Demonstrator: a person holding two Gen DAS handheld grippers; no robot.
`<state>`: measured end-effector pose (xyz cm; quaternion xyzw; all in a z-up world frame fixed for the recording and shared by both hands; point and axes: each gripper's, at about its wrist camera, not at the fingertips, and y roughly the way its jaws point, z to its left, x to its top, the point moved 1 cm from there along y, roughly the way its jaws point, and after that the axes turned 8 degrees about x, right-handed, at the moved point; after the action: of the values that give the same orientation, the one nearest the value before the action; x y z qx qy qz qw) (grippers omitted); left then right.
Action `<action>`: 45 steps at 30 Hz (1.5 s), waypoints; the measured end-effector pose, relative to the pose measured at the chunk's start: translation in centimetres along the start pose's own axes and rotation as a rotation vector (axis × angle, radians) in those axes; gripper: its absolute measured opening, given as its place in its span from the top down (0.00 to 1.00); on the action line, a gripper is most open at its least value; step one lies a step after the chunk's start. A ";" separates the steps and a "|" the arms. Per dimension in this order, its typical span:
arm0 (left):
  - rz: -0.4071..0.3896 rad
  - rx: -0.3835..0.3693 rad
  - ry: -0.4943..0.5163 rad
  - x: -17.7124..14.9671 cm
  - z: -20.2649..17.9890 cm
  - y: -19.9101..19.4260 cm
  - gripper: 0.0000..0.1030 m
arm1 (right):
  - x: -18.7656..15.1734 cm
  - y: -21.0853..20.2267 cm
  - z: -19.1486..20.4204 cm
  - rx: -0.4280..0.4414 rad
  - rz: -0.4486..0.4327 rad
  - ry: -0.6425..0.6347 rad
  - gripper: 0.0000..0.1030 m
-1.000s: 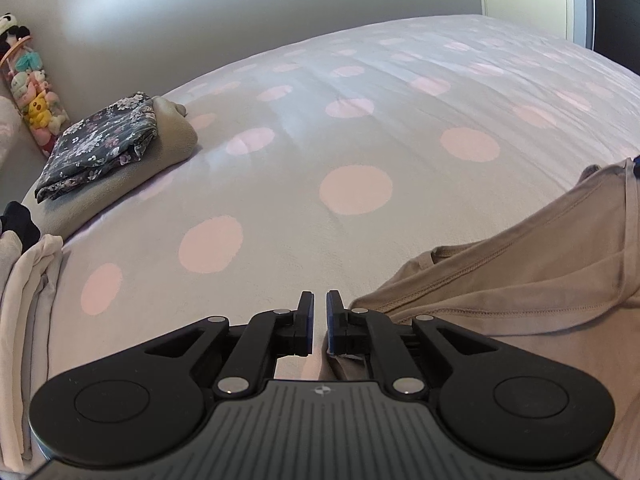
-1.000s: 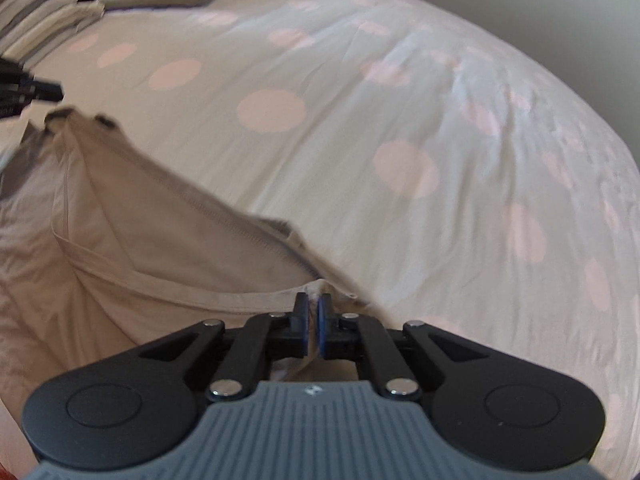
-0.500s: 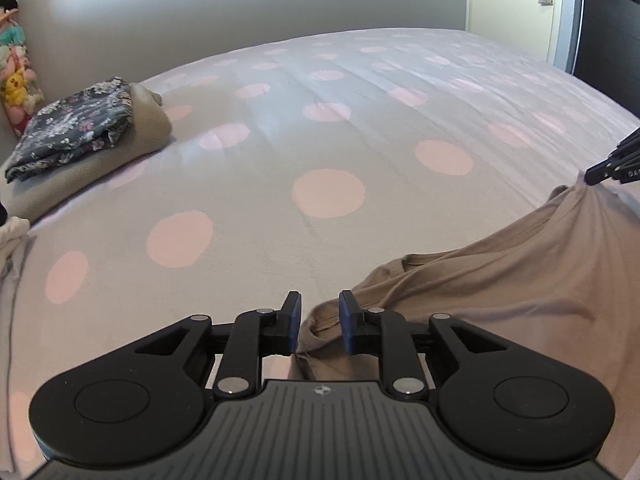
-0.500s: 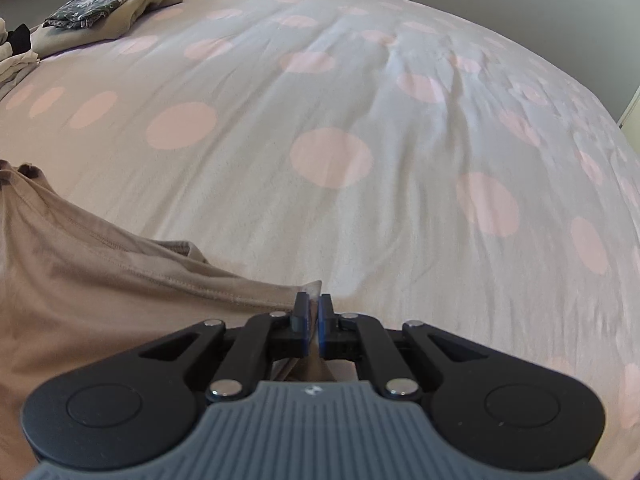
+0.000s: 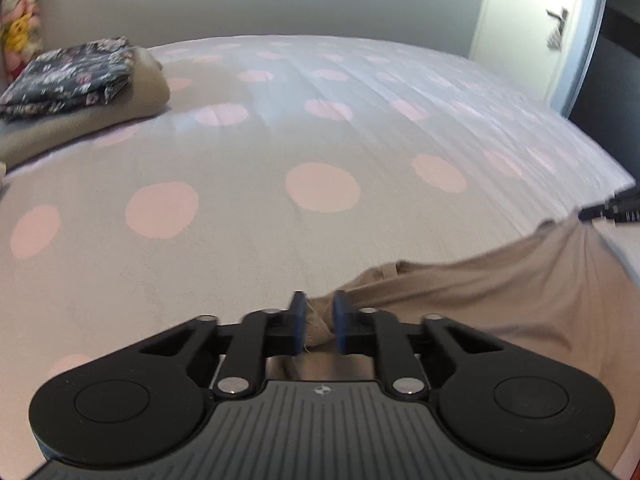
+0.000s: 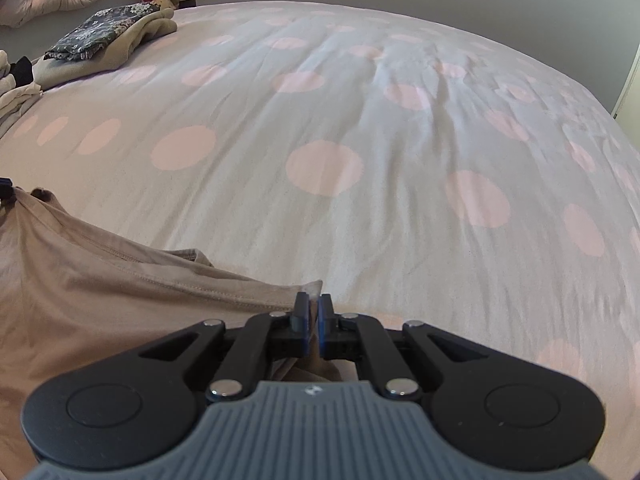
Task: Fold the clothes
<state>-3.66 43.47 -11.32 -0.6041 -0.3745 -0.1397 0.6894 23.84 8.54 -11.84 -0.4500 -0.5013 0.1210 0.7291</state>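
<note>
- The bed point(image 6: 360, 128), under a grey cover with pink spots, takes up nearly the whole room from where I stand, and most of it lies bare ahead of both grippers.
- The tan shirt point(image 6: 72, 280) hangs stretched between the two grippers at the near edge of the bed. It looks unfolded to me, with a stitched hem running across and the cloth sagging in the middle. I'd say this garment's fold has not really begun: it is only being held out by two corners.
- Off at the far left corner sits a finished stack point(image 6: 116, 36): a dark flowered piece lying on top of a folded beige one. Beside it, at the frame edge, are more pale folded clothes point(image 6: 12, 92). So part of the job looks done.
- The right gripper point(image 6: 313, 318) has its jaws pinched nearly together on a corner of the tan shirt, with a bit of fabric poking out past the tips.
- The left gripper point(image 5: 317, 322) has its jaws standing apart, with a bunched edge of the shirt lying loose in the gap; it is not clamped.
- What's left, as I judge it: spread the shirt flat on the bed, fold it, and add it to the stack.
</note>
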 end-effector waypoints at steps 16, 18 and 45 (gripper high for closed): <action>-0.043 0.117 0.039 0.1 -0.5 0.1 1.00 | -2.1 -0.1 -0.4 -0.036 -0.099 0.061 0.95; -0.034 0.136 0.056 -0.2 -0.6 0.6 1.00 | -2.3 0.4 -0.6 -0.035 -0.098 0.076 0.94; 0.081 0.246 -0.187 -4.7 -3.8 -9.4 0.85 | -10.6 -6.2 2.5 0.085 -0.079 0.629 0.46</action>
<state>-11.63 36.55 -7.67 -0.5401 -0.4266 -0.0082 0.7254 15.05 -0.27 -13.40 -0.4147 -0.2627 -0.0313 0.8707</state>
